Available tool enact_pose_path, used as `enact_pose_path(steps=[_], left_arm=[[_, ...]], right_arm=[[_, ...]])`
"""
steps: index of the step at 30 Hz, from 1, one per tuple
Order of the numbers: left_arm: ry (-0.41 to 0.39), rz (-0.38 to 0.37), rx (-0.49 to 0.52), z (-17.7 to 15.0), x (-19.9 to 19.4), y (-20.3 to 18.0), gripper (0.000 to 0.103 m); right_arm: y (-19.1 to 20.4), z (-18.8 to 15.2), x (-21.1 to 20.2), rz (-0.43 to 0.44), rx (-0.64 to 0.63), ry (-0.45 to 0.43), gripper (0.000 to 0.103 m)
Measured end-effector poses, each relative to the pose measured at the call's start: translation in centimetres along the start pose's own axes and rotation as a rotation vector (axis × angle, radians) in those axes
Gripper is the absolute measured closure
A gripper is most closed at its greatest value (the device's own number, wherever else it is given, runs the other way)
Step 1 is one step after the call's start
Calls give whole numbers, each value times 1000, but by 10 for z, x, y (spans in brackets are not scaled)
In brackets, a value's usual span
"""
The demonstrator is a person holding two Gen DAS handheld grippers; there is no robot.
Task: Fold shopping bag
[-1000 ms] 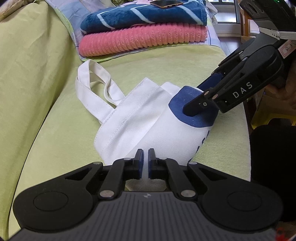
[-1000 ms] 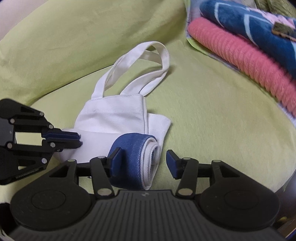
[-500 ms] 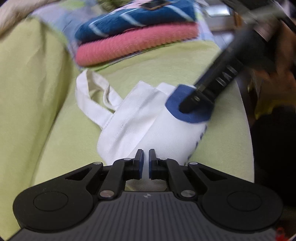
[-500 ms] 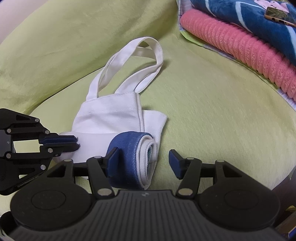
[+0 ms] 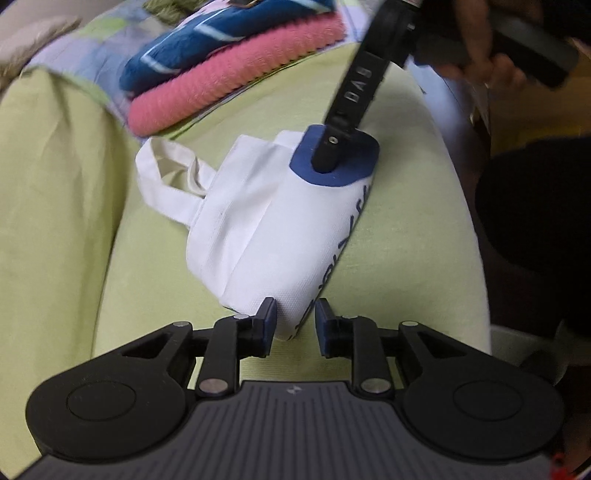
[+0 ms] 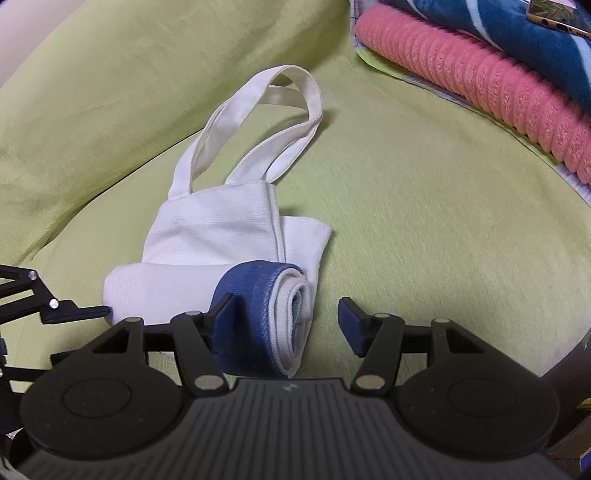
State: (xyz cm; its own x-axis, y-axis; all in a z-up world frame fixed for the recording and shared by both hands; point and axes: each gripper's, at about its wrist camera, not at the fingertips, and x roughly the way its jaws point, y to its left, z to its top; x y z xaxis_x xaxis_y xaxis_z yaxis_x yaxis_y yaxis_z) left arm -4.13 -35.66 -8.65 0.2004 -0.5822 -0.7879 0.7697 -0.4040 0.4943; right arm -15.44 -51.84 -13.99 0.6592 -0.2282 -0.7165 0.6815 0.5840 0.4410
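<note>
A white canvas shopping bag (image 5: 280, 221) lies on a yellow-green cushion, rolled up from its bottom, with its handles (image 6: 258, 110) loose at the far end. The roll has a blue end (image 6: 251, 295). My left gripper (image 5: 295, 325) is open, its pads either side of the roll's white end with printed lettering. My right gripper (image 6: 288, 314) is open astride the blue end, the left pad touching the cloth. In the left wrist view one right finger (image 5: 328, 158) rests on the blue patch. The left gripper's tip (image 6: 92, 310) shows beside the roll.
A pink towel (image 5: 229, 85) and a blue striped towel (image 5: 207, 37) are stacked behind the bag, with a phone (image 6: 557, 18) on top. The cushion (image 6: 424, 184) drops off at its right edge. A hand (image 5: 480, 48) holds the right gripper.
My left gripper has gone from shut to open around the roll's white end. The right gripper has swung more upright over the blue end and stays open.
</note>
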Motion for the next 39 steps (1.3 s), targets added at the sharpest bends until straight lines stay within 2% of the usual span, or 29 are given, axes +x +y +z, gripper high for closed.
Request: enact_pose_path(steps=[12,15,17,18,19,21,22,25,29,32,33,35,39], left_arm=[[21,-3,21,2,-2,0,74],[18,17,40,2,-3,-2,73],[-12,88,138,-2,-5,-14,65],[-34,147,224,-7,-6,-25,53],[-47,204,316,-13,-5,-36,48],[-56,299,479,-25,-1,-57,48],[-54,327,529,-30,2,-63,47],[-42,387,646,-43,14,-77,47],[-46,456,745,-50,36,-81,47],[-66,412,704,-44,43,-71,49],[-74,380,661,-42,44,-65,53],[-86,313,621,-37,45,-52,53],[-63,168,631,-24,42,-28,52]], right_arm=[[-1,2,1,3,-2,8,48],[0,3,1,3,-2,10,47],[-1,3,1,4,-2,11,47],[-1,3,1,5,-3,11,47],[-1,3,1,6,-3,11,47],[-1,3,1,9,-2,10,47],[-2,3,2,11,-1,11,47],[-2,2,2,15,-1,8,47],[-3,2,2,20,-5,7,46],[-3,1,2,24,-8,7,46],[-3,2,2,26,-8,8,46],[-3,3,2,29,-22,9,45],[3,6,1,36,-99,10,40]])
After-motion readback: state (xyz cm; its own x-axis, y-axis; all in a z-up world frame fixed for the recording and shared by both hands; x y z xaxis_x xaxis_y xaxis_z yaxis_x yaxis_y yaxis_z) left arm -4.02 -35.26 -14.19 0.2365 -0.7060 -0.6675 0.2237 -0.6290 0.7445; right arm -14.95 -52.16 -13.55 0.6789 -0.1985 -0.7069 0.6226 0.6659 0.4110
